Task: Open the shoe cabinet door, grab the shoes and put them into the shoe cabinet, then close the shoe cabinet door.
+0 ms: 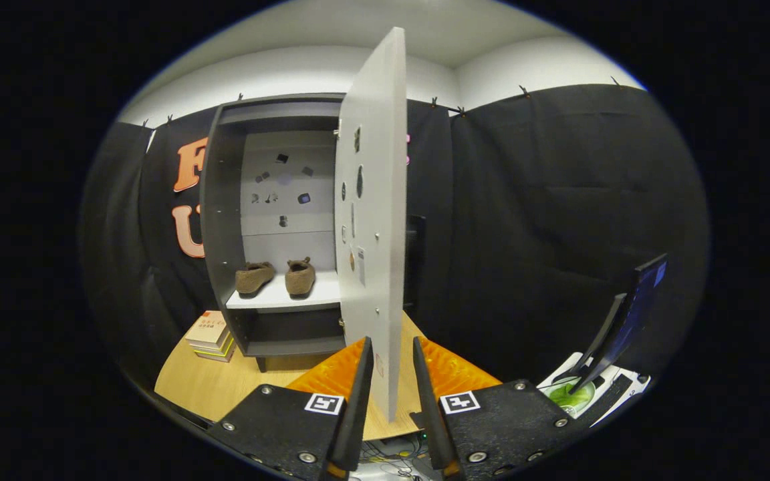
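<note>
Stack of books with red and yellow covers [211,336] on the pale wooden bench [204,391], just left of the tall dark-grey shoe cabinet [224,220]. Inside that cabinet, pair of brown fabric shoes [275,276] side by side on the white middle shelf [278,298], toes toward the back; small dark stickers on the pale back panel above them. At the cabinet's right side, light-grey flat door [375,200] swung wide open, seen nearly edge-on, its free edge reaching down toward the camera. Gripper [390,354] low in front of the cabinet, jaws apart with the door's lower edge standing in the gap between them; contact with either finger not possible to tell. Far right of the cabinet, dark tilted screen [629,314] above a white and green object.
</note>
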Available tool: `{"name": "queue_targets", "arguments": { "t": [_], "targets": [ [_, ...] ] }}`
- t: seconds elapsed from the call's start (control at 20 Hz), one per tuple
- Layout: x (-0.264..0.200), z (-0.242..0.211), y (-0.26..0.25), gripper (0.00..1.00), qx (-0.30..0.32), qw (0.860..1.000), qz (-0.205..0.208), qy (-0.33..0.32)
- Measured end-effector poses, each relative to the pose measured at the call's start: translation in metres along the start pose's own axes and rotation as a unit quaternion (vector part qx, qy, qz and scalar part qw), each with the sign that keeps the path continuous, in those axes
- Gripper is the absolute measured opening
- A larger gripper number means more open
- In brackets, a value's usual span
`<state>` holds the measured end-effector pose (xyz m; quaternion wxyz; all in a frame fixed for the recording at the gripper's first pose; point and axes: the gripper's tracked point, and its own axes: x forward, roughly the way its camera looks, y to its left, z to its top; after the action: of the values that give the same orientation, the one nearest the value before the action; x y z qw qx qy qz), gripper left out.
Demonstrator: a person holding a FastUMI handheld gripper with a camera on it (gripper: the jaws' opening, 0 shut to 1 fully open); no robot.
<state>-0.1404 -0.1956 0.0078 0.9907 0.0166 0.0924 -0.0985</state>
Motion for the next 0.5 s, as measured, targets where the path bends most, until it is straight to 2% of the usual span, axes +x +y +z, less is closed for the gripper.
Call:
{"name": "queue_targets", "arguments": {
  "t": [0.25, 0.5],
  "targets": [
    [0.037, -0.007, -0.032, 0.42, 0.028, 1.0, -0.01, 0.006],
    [0.075, -0.002, -0.037, 0.44, 0.031, 0.999, 0.018, 0.003]
  ]
}}
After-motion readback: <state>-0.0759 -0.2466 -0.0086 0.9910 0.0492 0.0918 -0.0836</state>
